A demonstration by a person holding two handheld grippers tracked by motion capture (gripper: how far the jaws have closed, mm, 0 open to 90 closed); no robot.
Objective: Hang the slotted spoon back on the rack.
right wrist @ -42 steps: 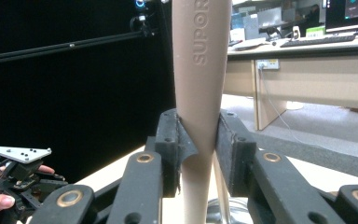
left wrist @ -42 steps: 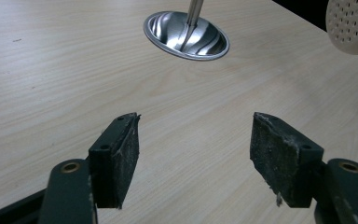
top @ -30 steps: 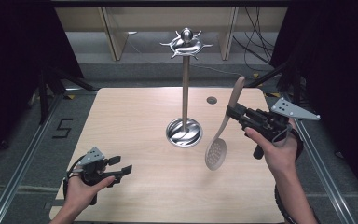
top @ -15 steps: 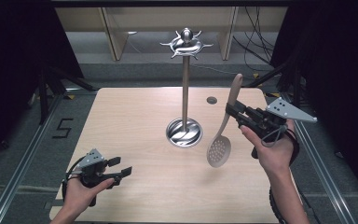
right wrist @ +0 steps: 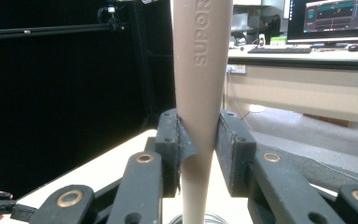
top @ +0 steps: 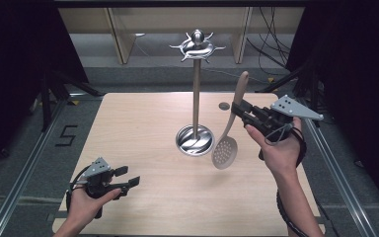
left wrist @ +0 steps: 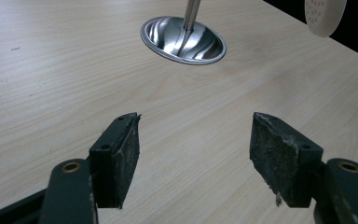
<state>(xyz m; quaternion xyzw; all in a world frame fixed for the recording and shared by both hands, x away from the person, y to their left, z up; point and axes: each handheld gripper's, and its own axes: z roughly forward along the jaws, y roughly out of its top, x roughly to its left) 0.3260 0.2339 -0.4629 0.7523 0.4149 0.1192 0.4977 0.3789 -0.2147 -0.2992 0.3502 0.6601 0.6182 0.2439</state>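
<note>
Spoon handle [right wrist: 199, 70] reads "SUPOR" (last letters cut off) between jaws.

Matt beige plastic slotted spoon [top: 225, 148]; polished metal stand [top: 196, 101]; pale wood-grain table [top: 128, 128]; worn rough jaw pads.

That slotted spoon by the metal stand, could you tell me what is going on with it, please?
A person holds a gripper in each hand. The right gripper is shut on the handle of the beige slotted spoon, which hangs in the air with its perforated bowl down, just right of the utensil stand. None of the hooks at the stand's top carries anything yet. The left gripper is open near the table's front left, holding nothing.
</note>
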